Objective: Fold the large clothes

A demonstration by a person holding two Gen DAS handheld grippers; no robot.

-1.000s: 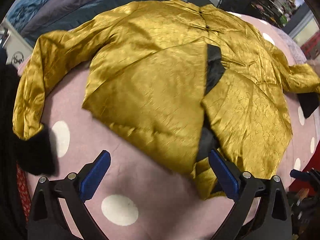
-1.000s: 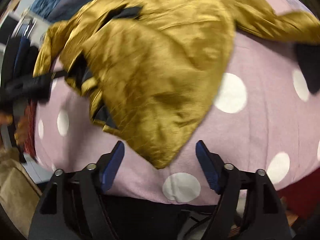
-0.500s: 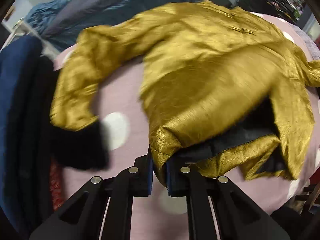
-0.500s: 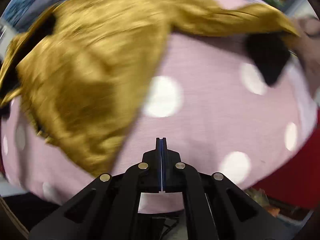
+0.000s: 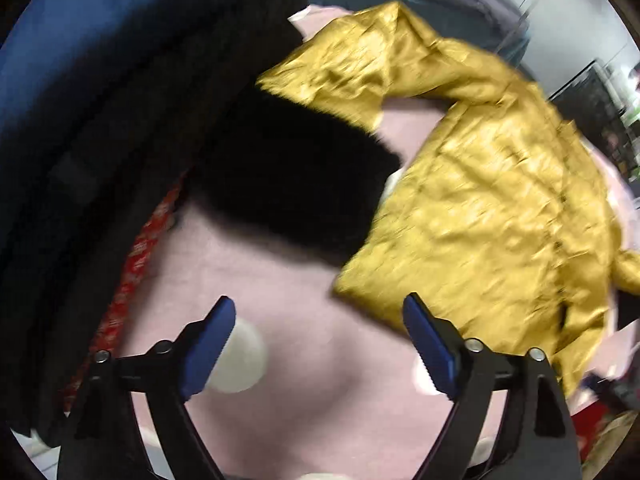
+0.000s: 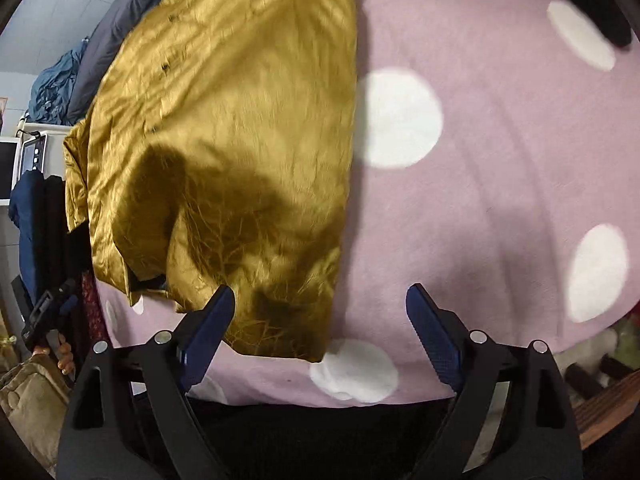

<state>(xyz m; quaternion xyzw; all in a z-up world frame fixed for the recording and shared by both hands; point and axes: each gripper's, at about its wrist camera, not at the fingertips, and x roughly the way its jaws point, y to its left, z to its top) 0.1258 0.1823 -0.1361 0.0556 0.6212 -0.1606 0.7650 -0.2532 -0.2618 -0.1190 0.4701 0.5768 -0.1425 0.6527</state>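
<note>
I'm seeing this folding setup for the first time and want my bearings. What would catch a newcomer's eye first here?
The shiny gold jacket dominates, spread over the left part of the pink blanket with white polka dots in the right wrist view. In the left wrist view its black furry cuff lies ahead of the open left gripper, with the gold sleeve behind it. The right gripper is open too, over the jacket's near hem.

The left black tongs with blue pads (image 5: 318,344) are being held spread wide, nothing gripped between them. The right black tongs with blue pads (image 6: 320,330) are likewise being held agape, empty.
</note>
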